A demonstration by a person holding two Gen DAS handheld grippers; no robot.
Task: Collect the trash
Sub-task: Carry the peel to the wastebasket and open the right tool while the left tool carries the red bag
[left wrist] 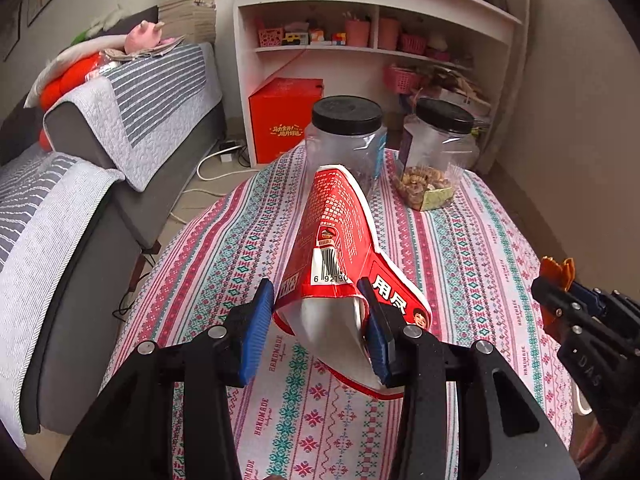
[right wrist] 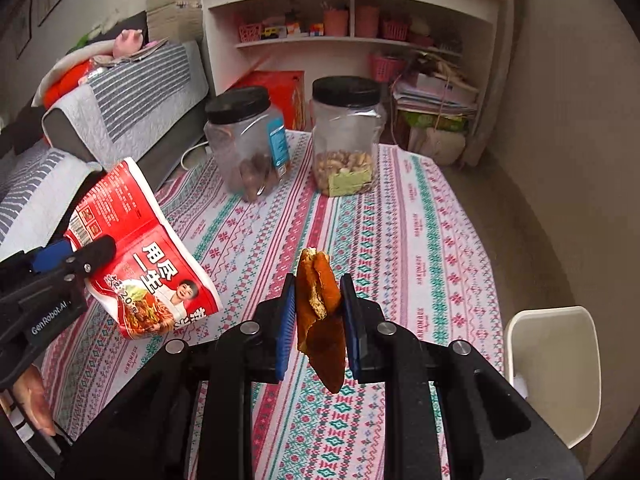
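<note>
Nearest the left wrist lens, the left gripper (left wrist: 316, 320) pinches a flattened red instant-noodle paper cup (left wrist: 340, 248) between its blue pads, squeezing the cup's open rim; the cup juts away toward twelve o'clock, raised above the patterned pink, teal and white tablecloth (left wrist: 460, 248). In the right wrist view the same cup (right wrist: 140, 248) hangs at nine o'clock, above the cloth's left edge.

The right gripper (right wrist: 318, 312) is pressed onto a curled piece of orange peel (right wrist: 320, 320), held upright between its pads over the middle of the cloth (right wrist: 420, 240); from the left camera that peel (left wrist: 558, 272) shows at three o'clock.

Farther off, at twelve o'clock, two clear plastic jars with black lids stand on the cloth: the left jar (right wrist: 248, 148) holds a few brown nuts, the right jar (right wrist: 346, 140) a layer of pale nuts. A white chair seat (right wrist: 552, 372) sits at four o'clock beside the table. Beyond are a grey sofa with striped covers (left wrist: 120, 120), a red box (left wrist: 284, 116) and a white shelf unit (left wrist: 360, 24).
</note>
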